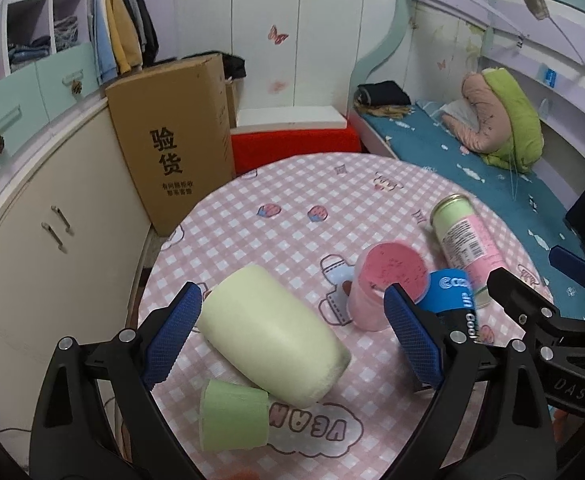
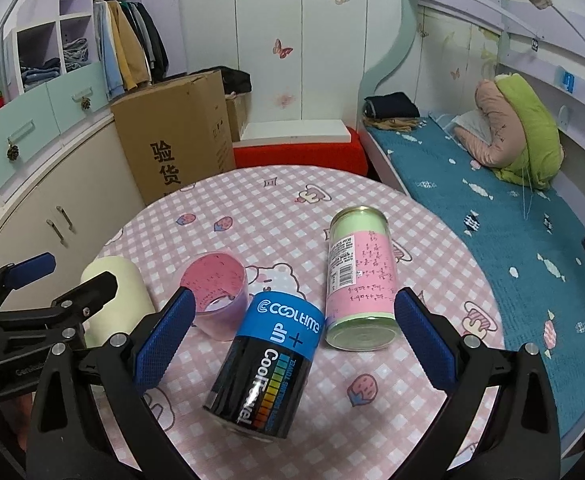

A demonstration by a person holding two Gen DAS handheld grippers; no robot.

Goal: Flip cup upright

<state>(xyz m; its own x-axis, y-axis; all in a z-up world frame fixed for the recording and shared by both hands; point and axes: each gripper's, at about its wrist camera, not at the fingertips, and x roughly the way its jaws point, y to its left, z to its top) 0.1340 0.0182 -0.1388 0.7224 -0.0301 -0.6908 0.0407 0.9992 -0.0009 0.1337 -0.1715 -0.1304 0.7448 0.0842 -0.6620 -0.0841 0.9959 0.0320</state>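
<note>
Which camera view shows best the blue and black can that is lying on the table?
The right wrist view shows the blue and black can best: it lies whole between the open fingers, label readable. In the left wrist view only part of it shows, cut off behind the left gripper's finger.

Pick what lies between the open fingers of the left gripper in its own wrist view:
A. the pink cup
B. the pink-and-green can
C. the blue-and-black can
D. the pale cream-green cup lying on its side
D: in the left wrist view the left gripper is open, and the pale cream-green cup lies on its side between the fingers, with the pink cup beyond the right-hand finger.
</note>
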